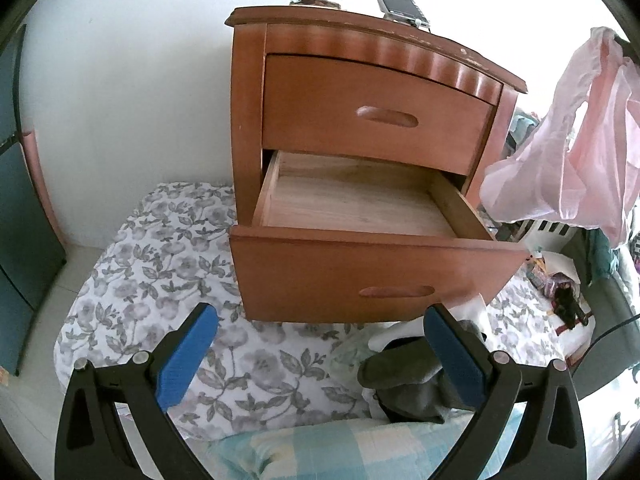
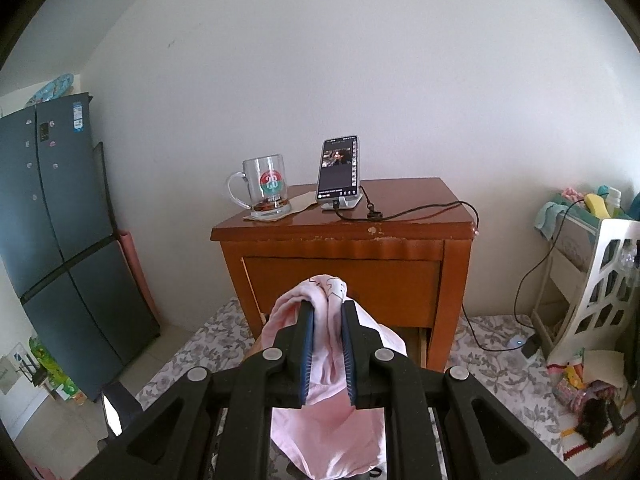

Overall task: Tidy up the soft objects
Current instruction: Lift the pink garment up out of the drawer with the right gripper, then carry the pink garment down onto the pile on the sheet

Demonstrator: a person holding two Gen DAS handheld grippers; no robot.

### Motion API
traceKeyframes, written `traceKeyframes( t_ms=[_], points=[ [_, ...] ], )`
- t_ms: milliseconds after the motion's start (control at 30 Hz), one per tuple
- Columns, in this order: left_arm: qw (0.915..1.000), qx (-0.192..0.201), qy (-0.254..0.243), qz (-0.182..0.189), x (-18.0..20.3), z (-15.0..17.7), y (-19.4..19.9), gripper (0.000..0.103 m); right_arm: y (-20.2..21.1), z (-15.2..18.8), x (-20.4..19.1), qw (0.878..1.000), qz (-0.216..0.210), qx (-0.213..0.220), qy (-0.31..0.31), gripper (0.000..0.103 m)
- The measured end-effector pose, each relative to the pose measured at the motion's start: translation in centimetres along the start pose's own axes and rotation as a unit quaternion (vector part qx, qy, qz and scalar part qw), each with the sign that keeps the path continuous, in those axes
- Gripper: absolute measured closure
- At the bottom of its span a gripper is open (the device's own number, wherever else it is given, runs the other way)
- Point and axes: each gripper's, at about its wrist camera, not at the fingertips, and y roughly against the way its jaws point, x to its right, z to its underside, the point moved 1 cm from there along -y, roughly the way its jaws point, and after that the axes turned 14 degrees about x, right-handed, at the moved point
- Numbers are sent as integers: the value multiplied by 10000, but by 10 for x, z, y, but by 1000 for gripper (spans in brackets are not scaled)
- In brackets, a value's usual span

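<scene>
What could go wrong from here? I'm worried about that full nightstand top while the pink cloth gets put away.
1. The pink garment, clamped in the right gripper, hangs loose; it might drape over the open lower drawer's front edge and jam when closed.
2. Swinging it high could brush the glass mug or the propped phone, both near the nightstand's front edge.
3. The phone's cable trails off the top and could snag.

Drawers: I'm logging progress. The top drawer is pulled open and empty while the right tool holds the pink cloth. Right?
No. The left wrist view shows the bottom drawer open and empty; the top drawer is shut. The right tool does hold the pink cloth.
</scene>
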Motion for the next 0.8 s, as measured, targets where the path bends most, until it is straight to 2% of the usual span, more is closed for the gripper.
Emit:
traceKeyframes(
  t_ms=[200,500,800],
  points=[
    [9999,-17,-112,-30,7,0,1,1,-3,18,6,9998,-6,-178,-24,89],
    [9996,-144,-218,-65,15,2,-5,1,-22,65,15,9976,-42,-686,-88,89],
    [9994,-254,-200,-79,15,7,-11,0,-55,132,24,9871,62,-1589,-165,89]
  ],
)
